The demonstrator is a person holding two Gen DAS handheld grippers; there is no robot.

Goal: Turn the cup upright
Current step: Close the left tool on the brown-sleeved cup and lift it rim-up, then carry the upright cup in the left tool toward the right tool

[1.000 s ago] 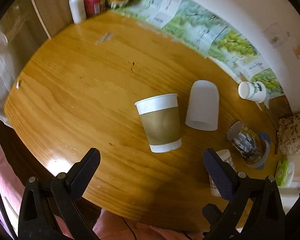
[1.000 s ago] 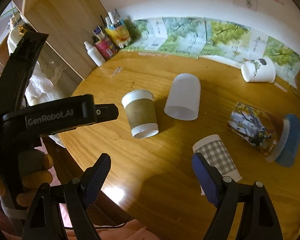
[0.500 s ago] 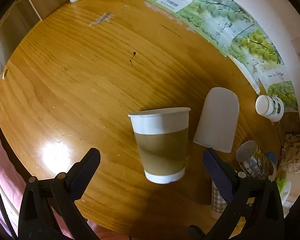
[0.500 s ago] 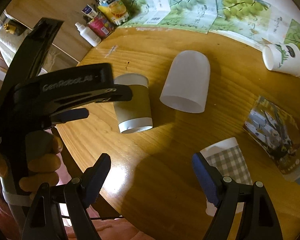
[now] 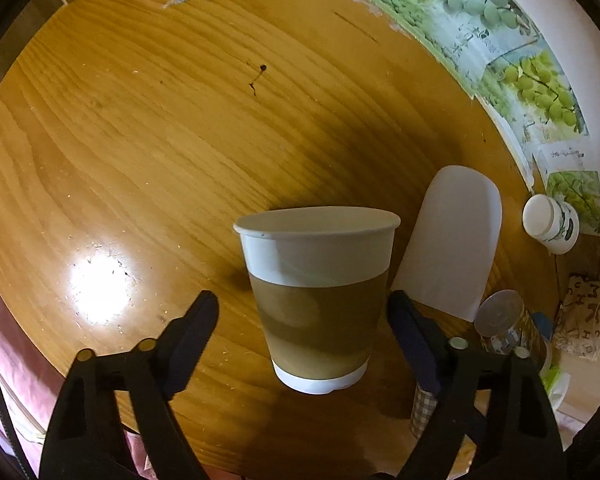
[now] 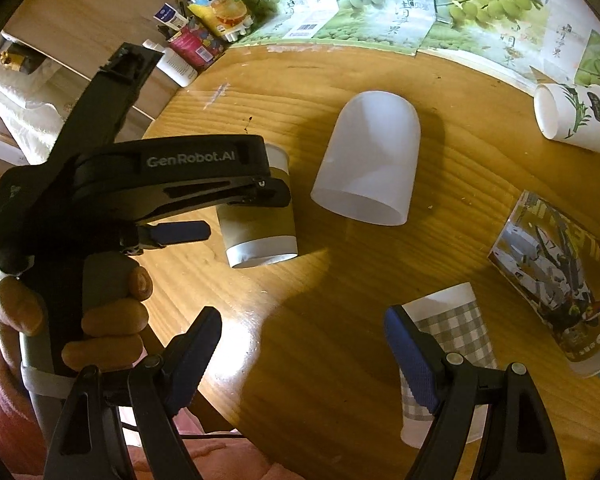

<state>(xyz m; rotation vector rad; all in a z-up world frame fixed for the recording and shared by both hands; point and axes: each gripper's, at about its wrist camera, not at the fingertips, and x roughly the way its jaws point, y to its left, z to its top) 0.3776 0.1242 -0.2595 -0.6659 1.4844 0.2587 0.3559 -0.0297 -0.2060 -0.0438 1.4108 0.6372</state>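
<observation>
A white paper cup with a brown sleeve [image 5: 316, 296] stands upside down on the round wooden table [image 5: 140, 140], wide rim down. My left gripper [image 5: 304, 332] is open, its fingers on either side of the cup, apart from it on the left and close on the right. In the right wrist view the same cup [image 6: 260, 224] is partly hidden behind the left gripper [image 6: 220, 208]. My right gripper [image 6: 304, 352] is open and empty, low over the table's near edge, with a checked cup [image 6: 452, 344] behind its right finger.
A frosted white cup [image 6: 368, 160] lies on its side beside the brown cup. A printed cup [image 6: 556, 288] and a white bamboo-print cup [image 6: 576, 120] lie on the right. Bottles and packets [image 6: 204, 24] stand at the table's far left edge.
My left gripper has moved forward and down so the brown-sleeved cup now sits between its open fingers. The right gripper has shifted slightly forward over the table.
</observation>
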